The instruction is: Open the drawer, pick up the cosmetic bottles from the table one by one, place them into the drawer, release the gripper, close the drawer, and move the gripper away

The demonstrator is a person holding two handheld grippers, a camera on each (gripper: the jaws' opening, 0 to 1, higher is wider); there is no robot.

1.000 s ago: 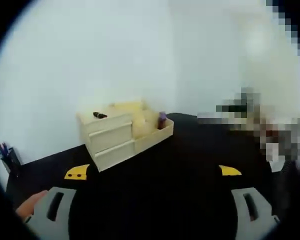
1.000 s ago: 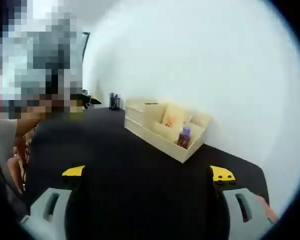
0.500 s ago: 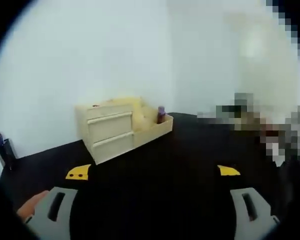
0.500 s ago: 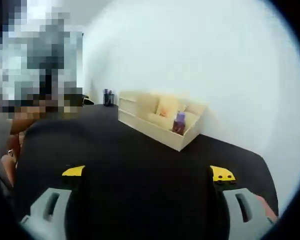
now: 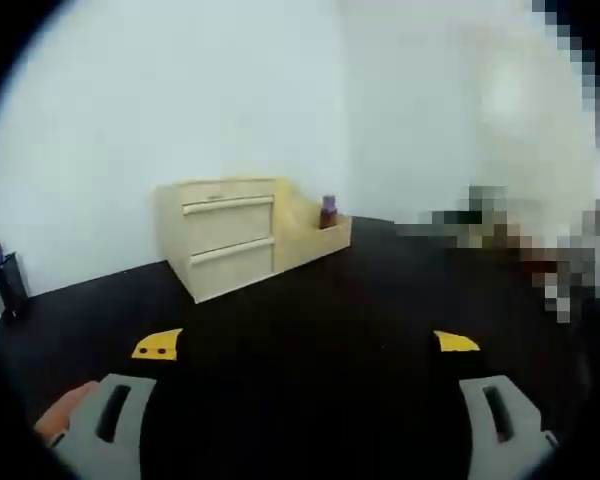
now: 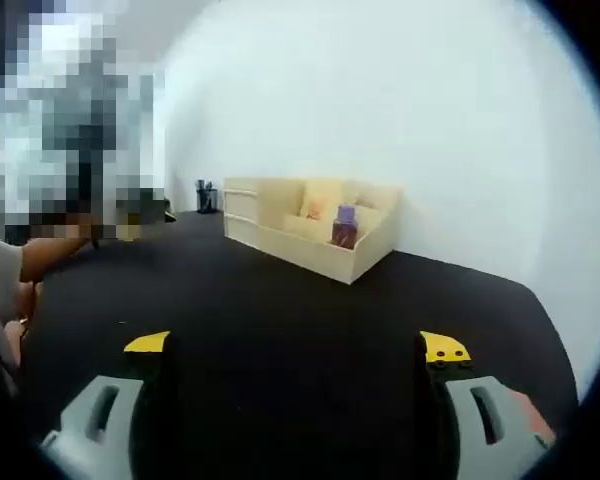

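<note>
A pale wooden organizer (image 5: 235, 235) with two shut drawers stands at the back of the black table (image 5: 310, 340). A purple-capped cosmetic bottle (image 5: 328, 213) stands in its open tray on the right. In the right gripper view the same organizer (image 6: 300, 228) and bottle (image 6: 345, 226) lie far ahead. My left gripper (image 5: 305, 345) is open low over the table, far from the organizer, with nothing between its jaws. My right gripper (image 6: 296, 348) is open too, holding nothing.
A dark pen holder (image 5: 4, 280) stands at the table's left end, also seen as the pen holder (image 6: 206, 196) beside the organizer. White walls back the table. A person's fingers (image 5: 62, 410) grip the left gripper, and a person's arm (image 6: 50, 255) shows on the left.
Both cameras have dropped lower toward the table, so the organizer now appears nearly side-on and its top is hidden. Both grippers stay open.
</note>
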